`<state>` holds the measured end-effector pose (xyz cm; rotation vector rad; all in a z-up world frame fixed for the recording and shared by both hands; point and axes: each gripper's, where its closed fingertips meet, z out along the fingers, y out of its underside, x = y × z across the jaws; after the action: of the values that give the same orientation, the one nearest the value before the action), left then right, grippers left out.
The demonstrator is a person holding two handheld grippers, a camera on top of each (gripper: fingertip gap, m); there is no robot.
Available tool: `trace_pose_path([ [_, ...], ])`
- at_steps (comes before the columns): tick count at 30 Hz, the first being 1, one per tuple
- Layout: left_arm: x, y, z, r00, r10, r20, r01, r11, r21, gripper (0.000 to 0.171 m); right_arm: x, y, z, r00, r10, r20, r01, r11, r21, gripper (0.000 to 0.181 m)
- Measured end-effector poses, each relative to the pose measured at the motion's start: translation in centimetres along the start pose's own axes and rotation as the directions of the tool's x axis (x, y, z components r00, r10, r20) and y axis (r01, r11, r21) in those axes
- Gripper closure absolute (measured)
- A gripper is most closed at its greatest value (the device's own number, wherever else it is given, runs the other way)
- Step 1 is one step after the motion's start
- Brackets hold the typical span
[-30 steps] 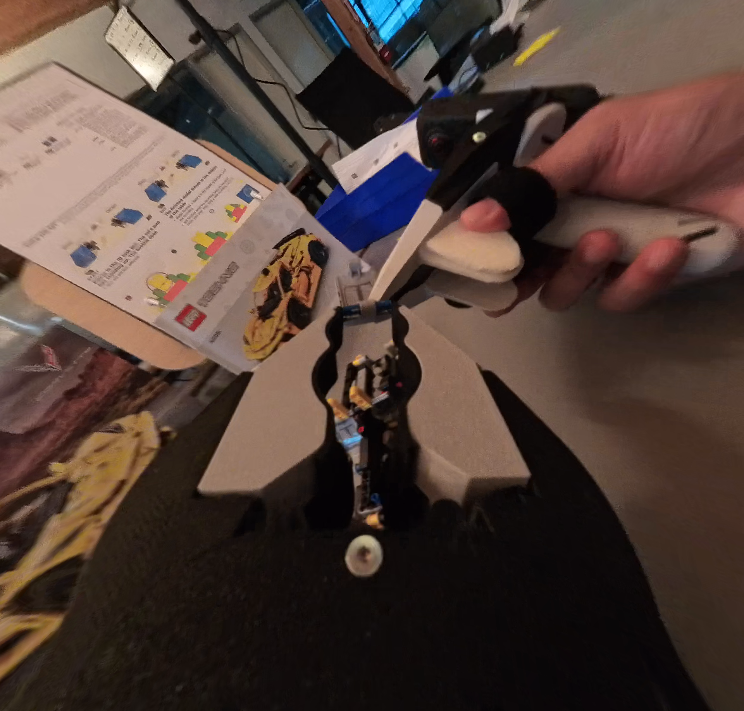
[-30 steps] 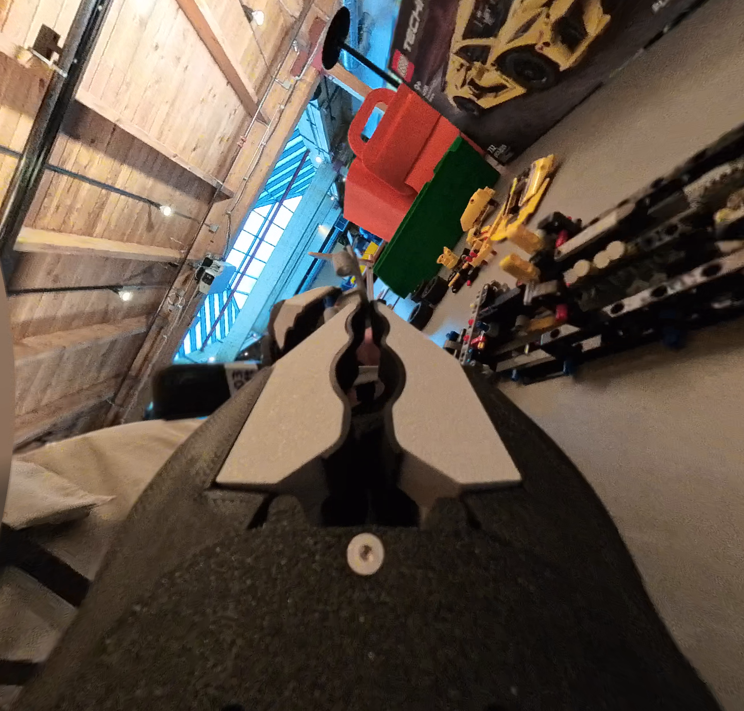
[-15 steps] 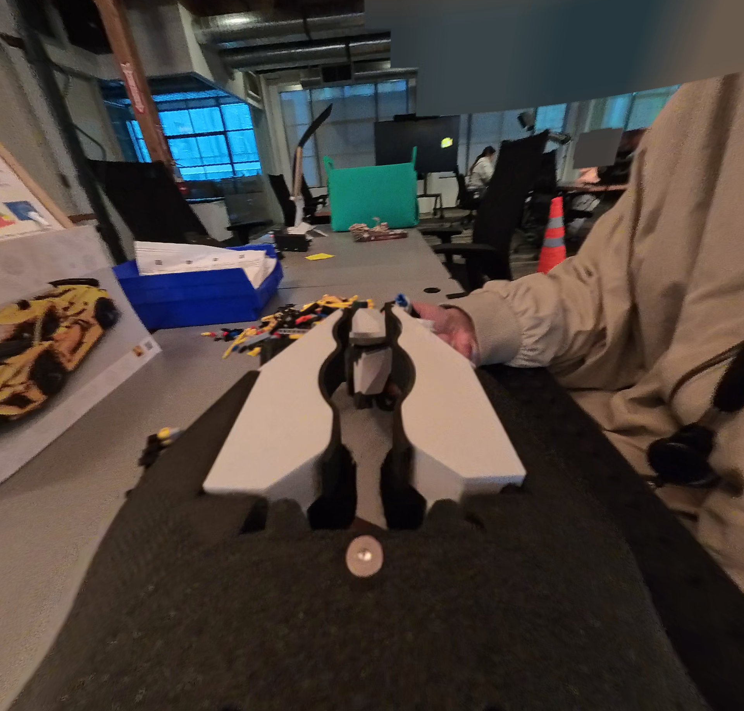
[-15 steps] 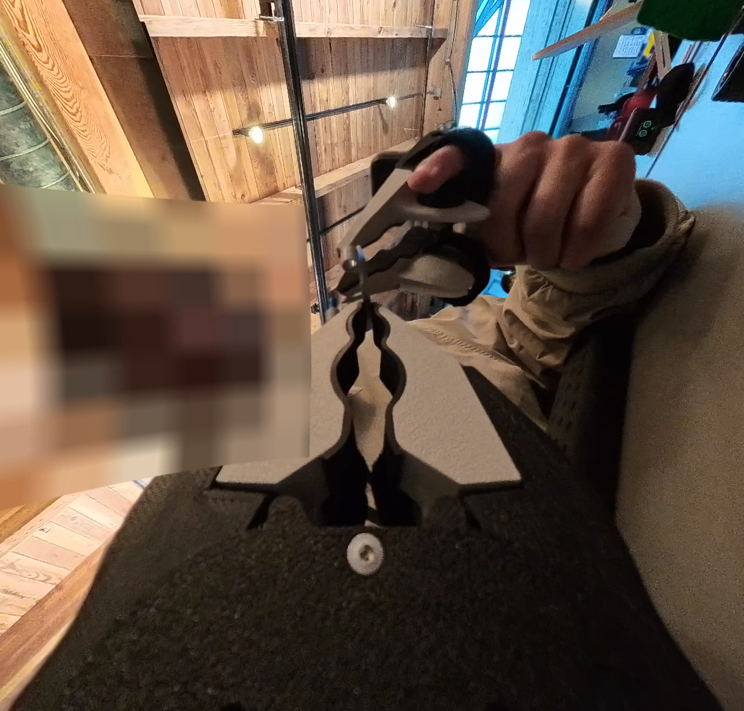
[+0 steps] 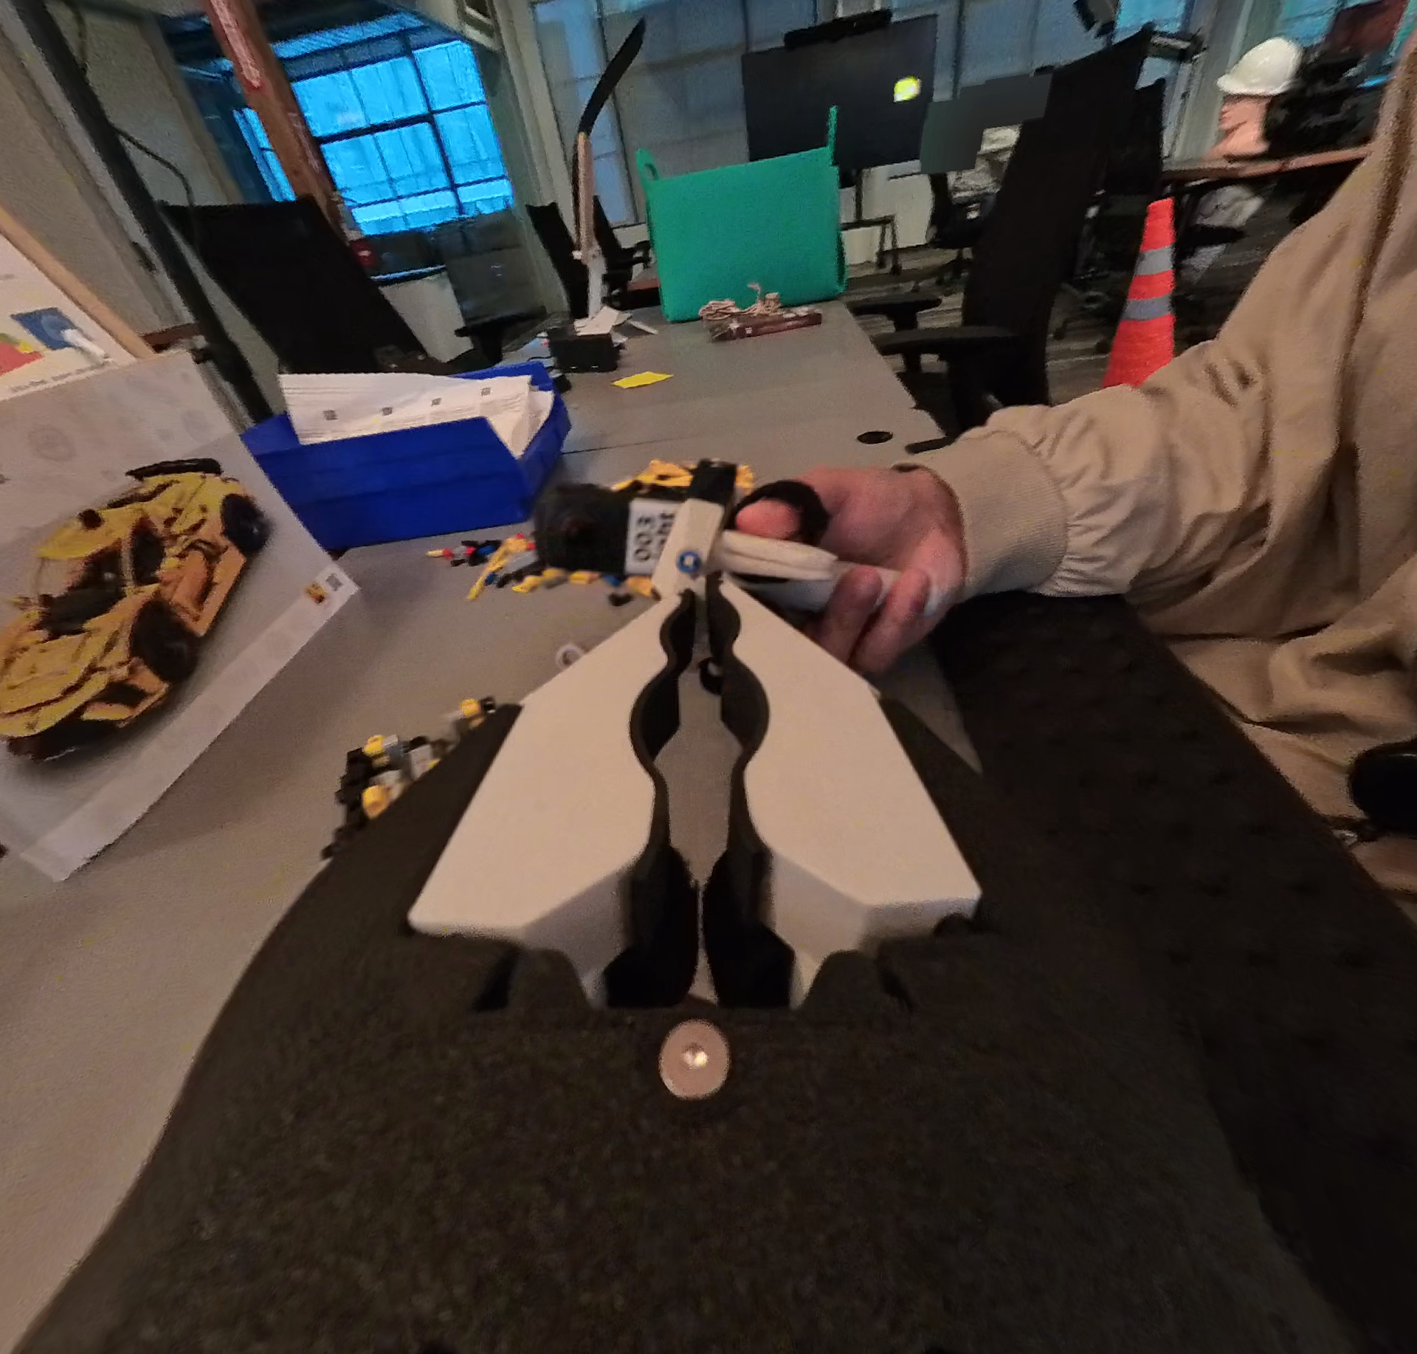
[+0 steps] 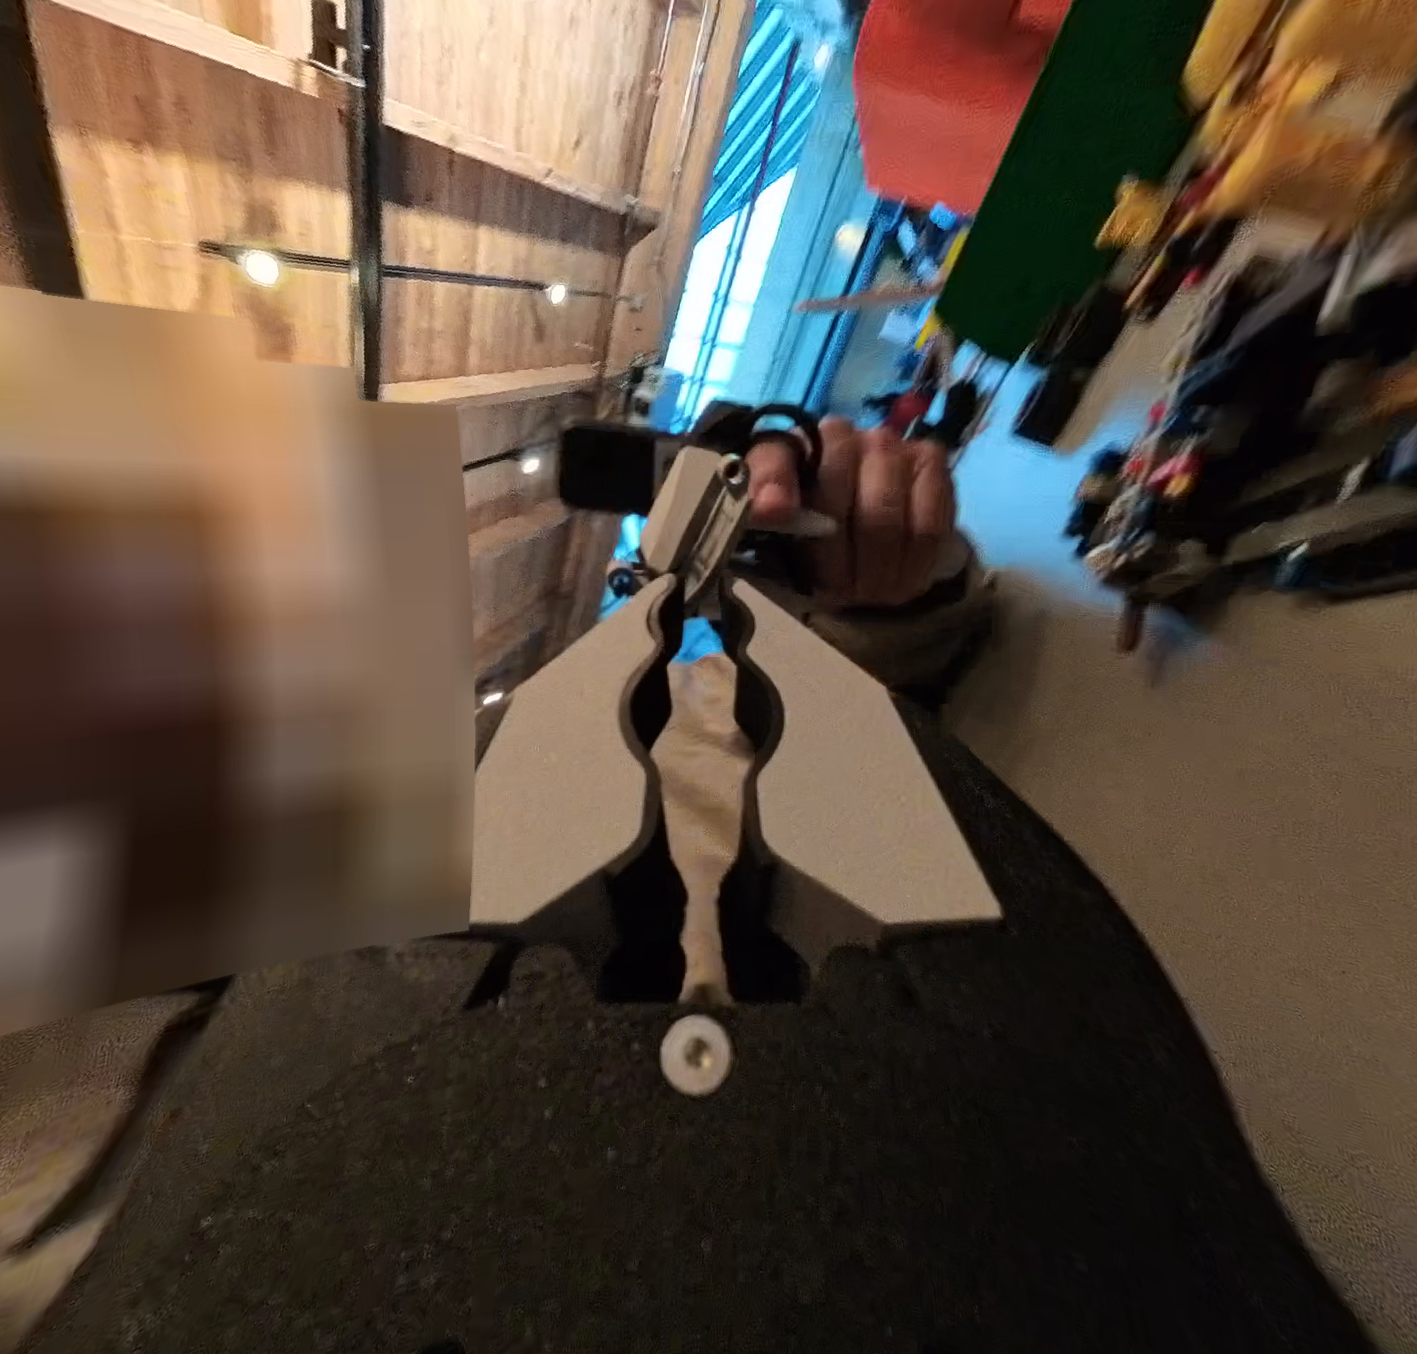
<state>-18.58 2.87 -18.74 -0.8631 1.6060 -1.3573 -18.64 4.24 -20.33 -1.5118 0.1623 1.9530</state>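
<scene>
My left gripper is held above the grey table, its jaws nearly together. A small blue pin shows end-on right at its tips, where the right gripper, held in a hand, meets it tip to tip. In the right wrist view my right gripper has a narrow gap at its tips, and the tip of the left gripper pokes into that gap. That view is blurred, so what sits between the right jaws is unclear.
A blue bin of papers, a box with a yellow car picture, loose bricks and a small brick assembly lie on the table. A beige sleeve is at the right. Green and red bins show in the right wrist view.
Both grippers swung round from the table and booklet side to face the room, staying tip to tip. The right wrist view tilted again and now shows the bins and bricks, blurred.
</scene>
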Motion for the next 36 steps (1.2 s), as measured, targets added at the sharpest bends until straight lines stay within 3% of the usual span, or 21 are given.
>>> trace_pose_path([
  [1,-0.9,0.3,0.0,0.997,0.048,0.066,-0.047,0.999,-0.022,0.170,0.0,-1.4,-0.8,0.988,-0.135,-0.076,0.140,0.987,0.072,0.167],
  [3,-3.2,1.2,-0.1,0.944,0.221,0.246,-0.193,0.972,-0.134,0.170,-0.6,-4.2,-2.3,0.847,-0.433,-0.307,0.496,0.853,0.163,0.146],
  [5,-4.2,1.5,-0.2,0.836,0.422,0.351,-0.349,0.902,-0.255,0.170,-1.4,-4.7,-2.1,0.565,-0.667,-0.486,0.781,0.623,0.052,0.140],
  [7,-4.8,1.2,-0.4,0.691,0.598,0.407,-0.475,0.799,-0.369,0.170,-0.4,-3.9,-1.0,0.287,-0.771,-0.569,0.880,0.446,-0.160,0.141],
  [8,-4.7,0.9,-0.4,0.622,0.665,0.413,-0.529,0.746,-0.404,0.169,-0.4,-3.3,-0.2,0.221,-0.792,-0.569,0.893,0.398,-0.208,0.145],
  [10,-4.2,0.2,-0.4,0.517,0.747,0.418,-0.604,0.664,-0.440,0.170,-1.3,-3.0,0.7,0.161,-0.806,-0.570,0.917,0.336,-0.215,0.148],
  [12,-3.8,-0.2,-0.3,0.448,0.788,0.421,-0.643,0.612,-0.461,0.170,-1.5,-3.0,0.9,0.152,-0.809,-0.568,0.924,0.321,-0.209,0.150],
  [15,-3.3,-0.4,0.0,0.393,0.823,0.411,-0.677,0.561,-0.476,0.170,-1.8,-2.7,1.1,0.276,-0.800,-0.533,0.902,0.407,-0.143,0.151],
  [19,-2.5,-0.5,0.4,0.328,0.860,0.391,-0.719,0.496,-0.486,0.169,-2.1,-2.6,1.1,0.343,-0.795,-0.500,0.889,0.447,-0.100,0.157],
  [24,-2.6,-1.0,0.1,0.371,0.825,0.426,-0.692,0.551,-0.466,0.170,-2.3,-2.5,1.2,0.331,-0.813,-0.479,0.901,0.424,-0.096,0.158],
  [27,-2.4,-1.1,0.0,0.365,0.827,0.428,-0.700,0.547,-0.460,0.169,-2.4,-2.3,1.4,0.324,-0.818,-0.474,0.905,0.415,-0.097,0.159],
  [30,-2.3,-1.2,0.0,0.357,0.831,0.427,-0.704,0.539,-0.461,0.170,-2.4,-2.1,1.5,0.392,-0.804,-0.447,0.881,0.468,-0.069,0.160],
  [32,-2.3,-1.2,0.0,0.327,0.847,0.419,-0.713,0.512,-0.479,0.170,-2.4,-1.6,1.7,0.453,-0.790,-0.414,0.852,0.520,-0.060,0.171],
  [36,-2.0,-1.5,0.0,0.335,0.840,0.427,-0.723,0.520,-0.455,0.170,-2.8,-1.4,1.6,0.386,-0.831,-0.401,0.890,0.450,-0.075,0.170],
])
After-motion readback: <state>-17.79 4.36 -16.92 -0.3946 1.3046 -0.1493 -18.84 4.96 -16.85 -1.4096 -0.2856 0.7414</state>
